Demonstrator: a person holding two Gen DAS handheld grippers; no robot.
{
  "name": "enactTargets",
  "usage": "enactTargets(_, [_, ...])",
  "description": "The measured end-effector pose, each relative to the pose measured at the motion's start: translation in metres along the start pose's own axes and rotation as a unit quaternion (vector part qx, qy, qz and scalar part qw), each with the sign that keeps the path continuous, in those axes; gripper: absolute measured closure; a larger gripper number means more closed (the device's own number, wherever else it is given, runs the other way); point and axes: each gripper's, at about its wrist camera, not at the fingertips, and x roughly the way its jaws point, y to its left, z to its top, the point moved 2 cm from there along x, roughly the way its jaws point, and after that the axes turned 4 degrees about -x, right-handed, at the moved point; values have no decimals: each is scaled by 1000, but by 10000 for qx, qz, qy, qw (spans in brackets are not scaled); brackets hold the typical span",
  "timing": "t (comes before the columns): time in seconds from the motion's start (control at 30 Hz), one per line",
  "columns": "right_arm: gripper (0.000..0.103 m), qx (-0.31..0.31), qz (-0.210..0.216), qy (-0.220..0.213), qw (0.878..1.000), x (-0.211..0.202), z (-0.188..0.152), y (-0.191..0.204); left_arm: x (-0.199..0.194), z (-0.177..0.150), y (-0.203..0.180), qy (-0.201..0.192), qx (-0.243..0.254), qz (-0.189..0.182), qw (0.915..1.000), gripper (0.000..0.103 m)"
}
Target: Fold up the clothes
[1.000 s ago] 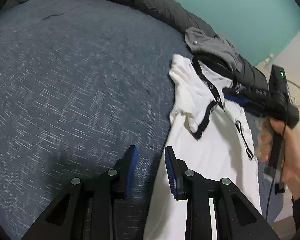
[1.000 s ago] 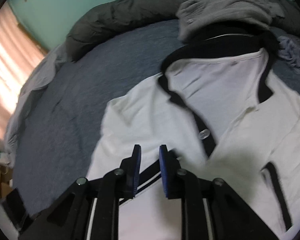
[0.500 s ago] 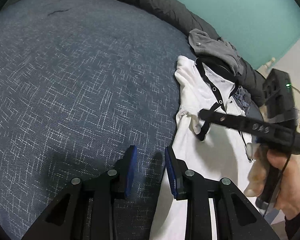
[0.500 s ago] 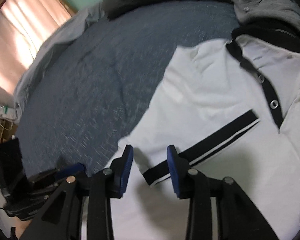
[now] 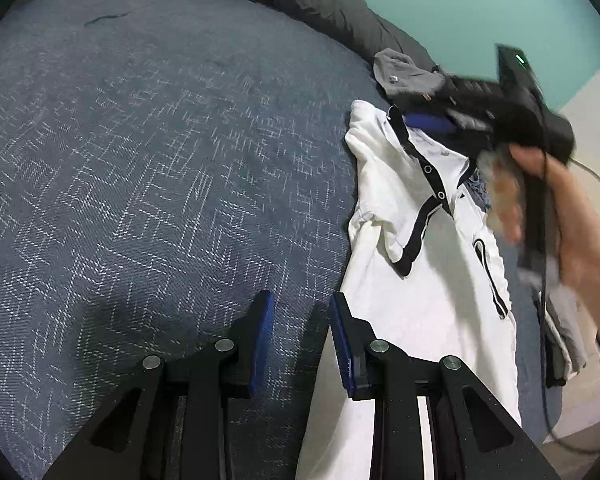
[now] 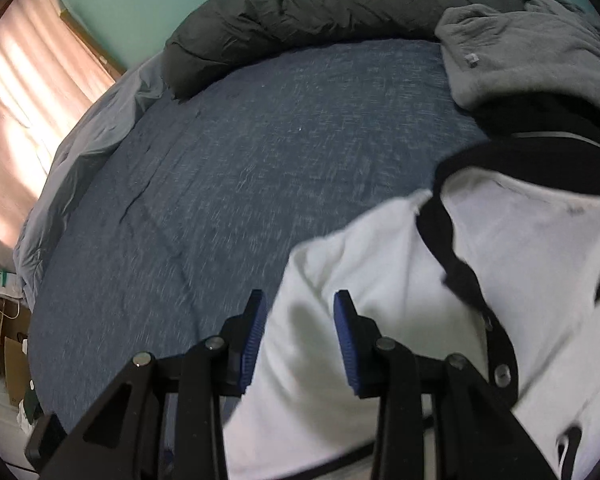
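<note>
Shifted from half a second ago: right gripper (image 6: 298, 338) pulled back from the black-banded sleeve hem toward the shirt's shoulder and collar, and seen from the left wrist now blurred up at the far right beside the collar. Nearest in the right wrist view, blue pads parted with a clear gap, nothing between them, poised over the left shoulder edge of the white polo shirt (image 6: 512, 280); contact with the cloth cannot be told. Nearest in the left wrist view, left gripper (image 5: 302, 342) likewise parted and holding nothing, straddling the shirt's left side edge, left pad over the blue bedspread (image 5: 160, 168), right pad over white cloth. Just beyond, white polo shirt (image 5: 424, 296) lying lengthwise along the right side of the bed, collar at the far end, one black-trimmed sleeve folded in over the chest, black button placket running down from the collar. Further right, right hand (image 5: 572, 236) wrapped around the handle of the right gripper (image 5: 432, 124), motion-blurred above the collar. Beyond the collar, crumpled grey garment (image 6: 512, 64) resting on dark clothing. Farthest, long dark duvet roll (image 6: 320, 12) along the far edge of the bed against the teal wall (image 5: 480, 4). At far left in the right wrist view, pink curtain (image 6: 24, 120) lit from behind.
</note>
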Motion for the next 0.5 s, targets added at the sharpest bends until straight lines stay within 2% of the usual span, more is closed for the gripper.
enactTargets(0.2, [69,-191,-154,349,9991,34,17,10,3,-1,0,14,66,46,10000,72])
enactTargets(0.23, [74,-235,-231,464,9984,41,18,10,3,-1,0,15,68,44,10000,72])
enactTargets(0.27, [85,-296,-326,571,9974,47,18,11,3,-1,1,17,60,35,10000,72])
enactTargets(0.37, [101,-243,-332,468,9981,49,19,7,4,-2,1,24,51,20,10000,72])
enactTargets(0.5, [102,137,-277,47,9995,38,24,-13,2,-5,2,40,85,26,10000,72])
